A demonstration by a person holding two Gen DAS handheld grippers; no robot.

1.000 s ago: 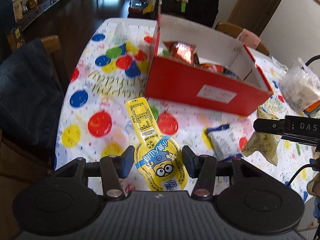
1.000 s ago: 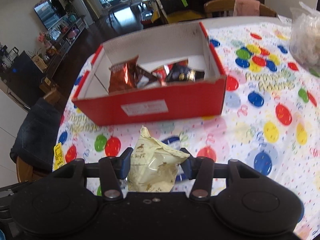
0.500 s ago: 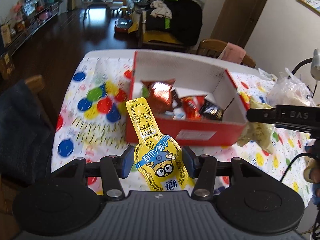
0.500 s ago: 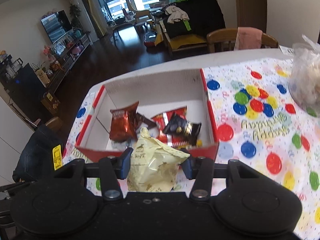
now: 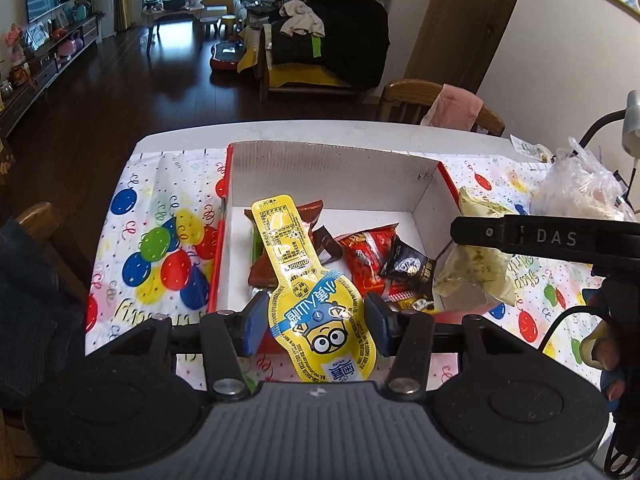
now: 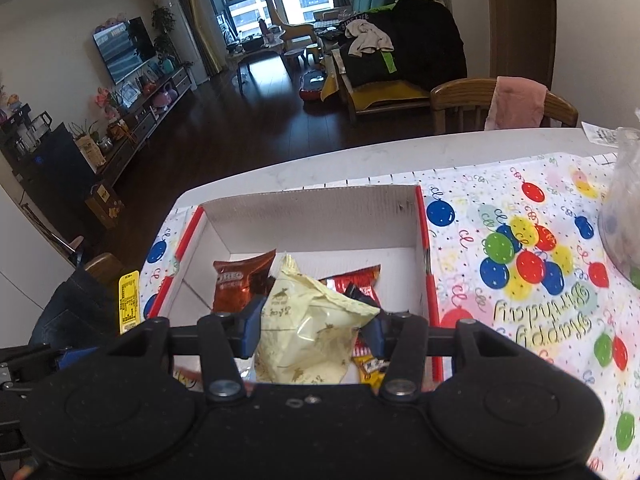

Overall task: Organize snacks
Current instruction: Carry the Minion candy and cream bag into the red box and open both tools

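My left gripper (image 5: 314,328) is shut on a yellow Minions pouch (image 5: 308,288) and holds it above the near left part of the red cardboard box (image 5: 336,172). My right gripper (image 6: 314,330) is shut on a pale yellow snack bag (image 6: 308,332), held over the box (image 6: 312,216); the bag also shows in the left wrist view (image 5: 476,252) at the box's right wall. Inside the box lie a brown Oreo pack (image 6: 240,284), a red pack (image 5: 368,256) and a black pack (image 5: 410,268).
The box stands on a table with a balloon-print cloth (image 5: 160,248). A clear plastic bag (image 5: 580,192) sits at the table's right. A wooden chair with a pink cloth (image 5: 452,108) stands behind the table. A chair with dark clothing (image 5: 28,300) is at the left.
Both grippers have risen and moved forward from in front of the box to above it, each carrying its snack. The box's inside now shows from above.
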